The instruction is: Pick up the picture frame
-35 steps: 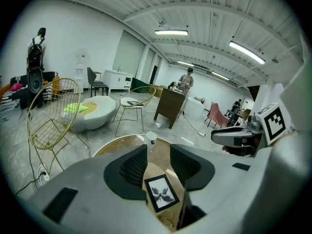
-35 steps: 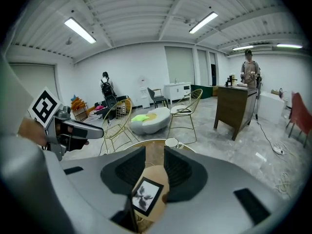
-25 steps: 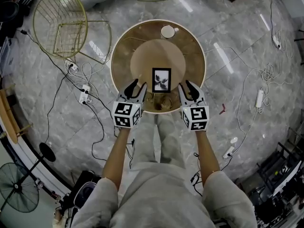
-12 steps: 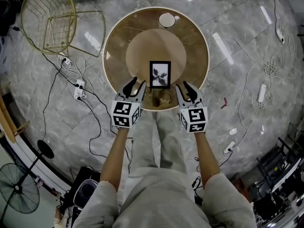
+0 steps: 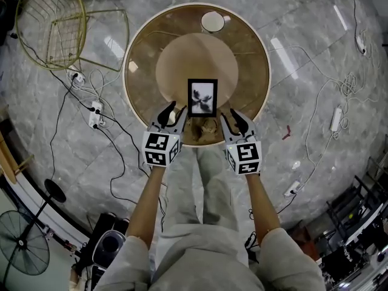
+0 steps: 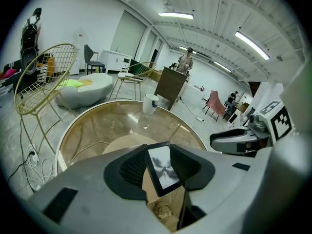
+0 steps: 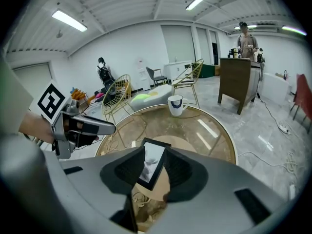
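Note:
A black picture frame [image 5: 202, 97] with a grey-white print lies flat on the round glass table [image 5: 130, 59], near its front edge. My left gripper [image 5: 176, 109] hovers open just left of the frame's near corner. My right gripper [image 5: 230, 114] hovers open just right of it. Neither touches the frame and nothing sits between either pair of fingers. In the left gripper view the picture frame [image 6: 163, 167] shows through the gap between the jaws, with the right gripper [image 6: 234, 140] beyond. The right gripper view shows the picture frame [image 7: 151, 162] the same way, with the left gripper [image 7: 92, 126] at left.
A white cup [image 5: 213, 22] stands at the table's far edge. A gold wire chair [image 5: 48, 23] is at far left. Cables and power strips [image 5: 94, 111] lie on the marble floor. A fan [image 5: 21, 247] stands at lower left. A person [image 7: 246, 38] stands far off by a counter.
Both grippers have moved forward and inward, closing in on the frame's near corners. The view has shifted so the table sits larger and nearer. The frame has not moved.

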Tool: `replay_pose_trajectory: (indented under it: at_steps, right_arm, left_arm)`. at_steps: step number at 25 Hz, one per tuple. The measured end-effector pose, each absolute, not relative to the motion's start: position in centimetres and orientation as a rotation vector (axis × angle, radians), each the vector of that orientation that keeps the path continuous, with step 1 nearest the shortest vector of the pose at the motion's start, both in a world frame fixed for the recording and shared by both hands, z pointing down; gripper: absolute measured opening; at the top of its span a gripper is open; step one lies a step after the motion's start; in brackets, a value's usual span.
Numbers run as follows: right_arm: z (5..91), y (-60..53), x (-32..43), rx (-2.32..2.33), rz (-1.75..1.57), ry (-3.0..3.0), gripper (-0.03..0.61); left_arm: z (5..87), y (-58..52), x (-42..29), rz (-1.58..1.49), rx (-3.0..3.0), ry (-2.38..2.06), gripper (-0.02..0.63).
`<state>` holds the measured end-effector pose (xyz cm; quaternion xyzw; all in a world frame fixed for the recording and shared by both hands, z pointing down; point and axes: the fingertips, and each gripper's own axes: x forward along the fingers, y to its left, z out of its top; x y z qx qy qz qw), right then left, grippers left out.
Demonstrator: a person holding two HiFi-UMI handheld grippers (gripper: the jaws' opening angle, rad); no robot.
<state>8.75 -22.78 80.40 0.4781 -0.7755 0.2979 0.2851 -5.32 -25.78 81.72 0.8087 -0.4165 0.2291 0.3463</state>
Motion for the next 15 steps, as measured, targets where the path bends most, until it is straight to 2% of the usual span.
replay_pose_trajectory:
  at_steps: [15]
  right_arm:
    - [85.9,-23.8,8.0,1.236,0.858,-2.04,0.136]
  left_arm:
    - [88.6,-25.2,-3.4,0.661,2.046,-1.015,0.143]
